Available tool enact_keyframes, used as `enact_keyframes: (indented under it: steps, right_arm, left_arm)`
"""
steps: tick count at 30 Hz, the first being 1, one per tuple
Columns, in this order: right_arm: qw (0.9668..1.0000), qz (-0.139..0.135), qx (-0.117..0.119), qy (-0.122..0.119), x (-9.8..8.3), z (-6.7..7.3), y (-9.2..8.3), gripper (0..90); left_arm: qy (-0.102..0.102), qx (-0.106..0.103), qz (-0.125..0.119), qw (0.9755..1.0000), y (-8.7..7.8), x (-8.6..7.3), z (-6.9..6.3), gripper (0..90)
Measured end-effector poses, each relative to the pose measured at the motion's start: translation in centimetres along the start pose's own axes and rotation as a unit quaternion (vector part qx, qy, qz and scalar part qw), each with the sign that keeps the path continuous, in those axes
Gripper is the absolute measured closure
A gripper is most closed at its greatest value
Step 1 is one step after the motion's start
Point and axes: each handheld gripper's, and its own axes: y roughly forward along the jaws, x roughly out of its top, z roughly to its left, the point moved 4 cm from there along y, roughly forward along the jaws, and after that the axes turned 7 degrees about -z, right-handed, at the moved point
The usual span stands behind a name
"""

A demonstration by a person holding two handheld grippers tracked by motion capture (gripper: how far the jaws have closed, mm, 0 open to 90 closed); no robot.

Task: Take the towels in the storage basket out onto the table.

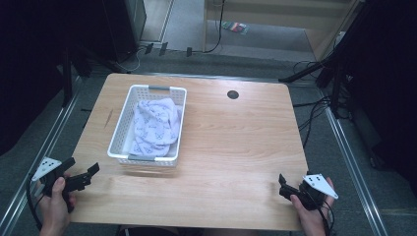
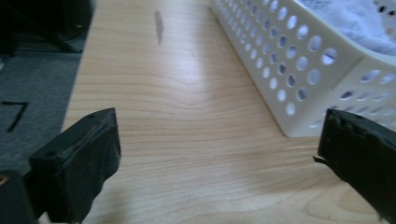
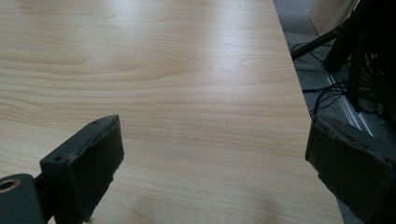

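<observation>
Here you hold the left gripper [image 1: 81, 173] at the near left corner of the wooden table [image 1: 236, 147], and its jaws stand wide apart with nothing between them. In the left gripper view you see only bare wood between the two black jaws, and the white basket [image 2: 299, 70] rises just beyond the jaw at the right side of that view. The gripper does not touch the basket.

The basket [image 1: 120, 132] stands on the left half of the table, with its long side running away from you. It is of white plastic with many small holes in its walls, and it has a grey handle at the far end and one at the near end. Inside it lies a crumpled white cloth [image 1: 155, 125] with a small dark pattern; the cloth fills most of the basket and does not hang over the rim.

Your right gripper [image 1: 287, 189] rests at the near right corner of the table, well apart from the basket. Its jaws are also spread wide and hold nothing; in the right gripper view only the table surface [image 3: 187, 93] lies between them, close to the table's right edge.

A small dark round hole [image 1: 233, 94] sits near the far edge of the table.
</observation>
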Motion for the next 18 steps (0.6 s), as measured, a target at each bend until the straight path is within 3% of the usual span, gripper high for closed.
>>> enact_keyframes:
  steps: [7, 11, 18]
  right_arm:
    - [1.0000, -0.002, -0.001, -0.001, 0.0, 0.0, 0.0, 4.2]
    - [1.0000, -0.003, 0.000, -0.001, 0.0, -0.1, 0.0, 4.2]
    - [1.0000, -0.002, 0.003, 0.001, 0.0, 0.0, 0.0, 4.7]
  left_arm:
    - [0.009, -0.013, 0.000, 0.9999, -0.1, 0.0, -0.2, 0.0]
    - [0.029, 0.014, -0.002, 0.9995, -0.6, 0.2, -0.5, 0.0]
    - [0.021, 0.011, -0.014, 0.9996, -1.3, 1.2, -0.6, 0.0]
